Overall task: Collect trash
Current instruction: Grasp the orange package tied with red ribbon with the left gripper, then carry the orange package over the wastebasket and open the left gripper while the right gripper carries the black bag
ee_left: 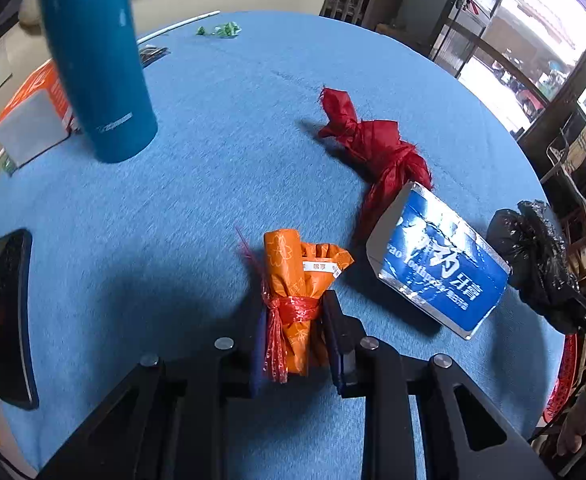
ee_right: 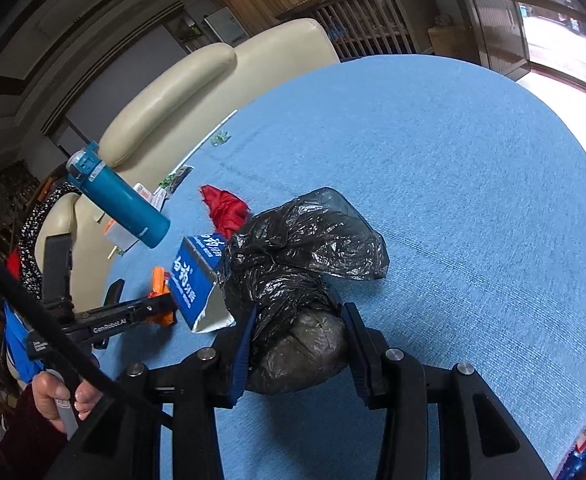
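Observation:
My left gripper is shut on an orange wrapper bundle tied with red string, over the blue tablecloth. A blue toothpaste box lies just right of it, and a knotted red cloth lies beyond the box. My right gripper is shut on a black plastic bag with something rounded inside. The black bag also shows at the right edge of the left wrist view. The right wrist view shows the toothpaste box, the red cloth and the orange bundle.
A tall teal bottle stands at the table's far left beside an orange-and-white box. A dark phone lies at the left edge. Green scraps and a white straw lie at the far rim. A cream sofa stands behind the table.

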`<action>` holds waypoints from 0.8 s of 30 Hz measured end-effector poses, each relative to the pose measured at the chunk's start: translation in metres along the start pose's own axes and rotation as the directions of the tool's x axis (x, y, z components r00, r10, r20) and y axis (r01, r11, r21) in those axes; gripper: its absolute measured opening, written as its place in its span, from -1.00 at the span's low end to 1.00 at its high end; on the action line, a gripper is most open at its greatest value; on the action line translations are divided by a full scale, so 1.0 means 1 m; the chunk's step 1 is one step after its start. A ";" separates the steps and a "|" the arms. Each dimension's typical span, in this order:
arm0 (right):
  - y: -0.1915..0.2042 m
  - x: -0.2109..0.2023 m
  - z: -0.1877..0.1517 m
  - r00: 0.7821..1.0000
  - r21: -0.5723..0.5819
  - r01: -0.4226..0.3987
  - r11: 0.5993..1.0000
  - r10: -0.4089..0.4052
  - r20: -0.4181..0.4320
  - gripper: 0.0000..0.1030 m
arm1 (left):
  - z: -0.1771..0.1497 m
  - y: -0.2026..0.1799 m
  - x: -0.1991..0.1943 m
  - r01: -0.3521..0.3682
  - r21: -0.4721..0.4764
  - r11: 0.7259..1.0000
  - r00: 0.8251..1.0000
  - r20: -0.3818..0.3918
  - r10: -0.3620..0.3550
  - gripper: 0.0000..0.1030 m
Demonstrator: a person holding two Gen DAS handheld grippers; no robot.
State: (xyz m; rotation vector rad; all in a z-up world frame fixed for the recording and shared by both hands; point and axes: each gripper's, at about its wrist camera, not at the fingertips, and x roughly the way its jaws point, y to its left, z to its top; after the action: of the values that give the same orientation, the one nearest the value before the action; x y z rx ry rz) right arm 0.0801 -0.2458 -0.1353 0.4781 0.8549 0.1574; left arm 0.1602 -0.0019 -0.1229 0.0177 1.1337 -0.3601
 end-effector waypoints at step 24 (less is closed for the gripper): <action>0.012 -0.080 -0.025 0.990 -0.069 -0.030 0.997 0.039 0.136 -0.14 | -0.048 -0.074 -0.122 -0.224 0.179 0.958 0.951 0.256 0.174 -0.47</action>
State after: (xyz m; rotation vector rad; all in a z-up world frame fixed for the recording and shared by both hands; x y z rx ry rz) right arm 0.0096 -0.2521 -0.0882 0.4363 0.7047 0.1822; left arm 0.0515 -0.0289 -0.0230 0.2647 0.8441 -0.2881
